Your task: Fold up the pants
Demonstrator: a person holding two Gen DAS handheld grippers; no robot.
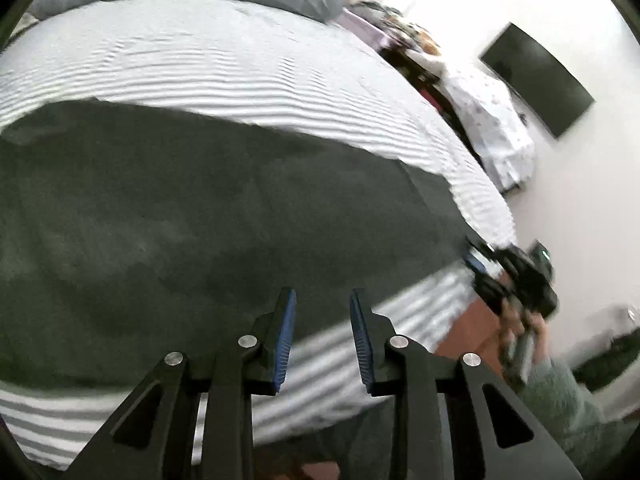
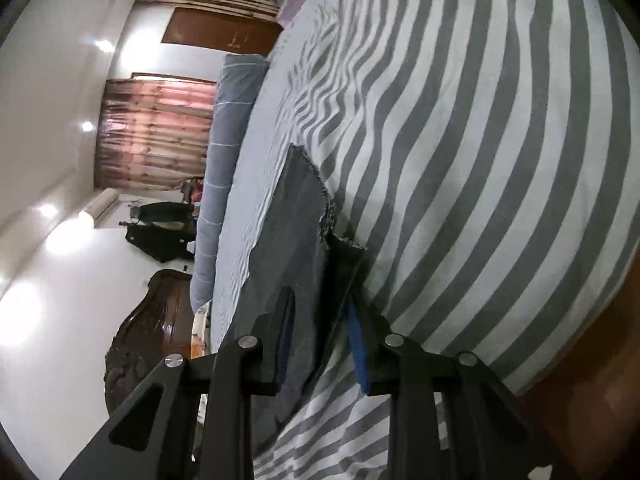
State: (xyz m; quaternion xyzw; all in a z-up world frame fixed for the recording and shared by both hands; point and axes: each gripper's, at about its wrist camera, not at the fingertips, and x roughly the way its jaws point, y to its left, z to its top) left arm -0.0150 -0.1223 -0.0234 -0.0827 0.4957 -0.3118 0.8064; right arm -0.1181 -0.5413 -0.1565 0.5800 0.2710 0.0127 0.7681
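A: What covers the bed [image 1: 240, 64]?
B: A grey-striped sheet, with the dark pants [image 1: 200, 208] spread flat on it.
A: And the grippers?
B: The left gripper [image 1: 323, 338] hangs released above the pants. The right gripper [image 2: 320, 344] pinches the pants' frayed hem.

Striped bedsheet [image 2: 480, 160], bolster [image 2: 224, 152] (grey), television [image 1: 536, 80].
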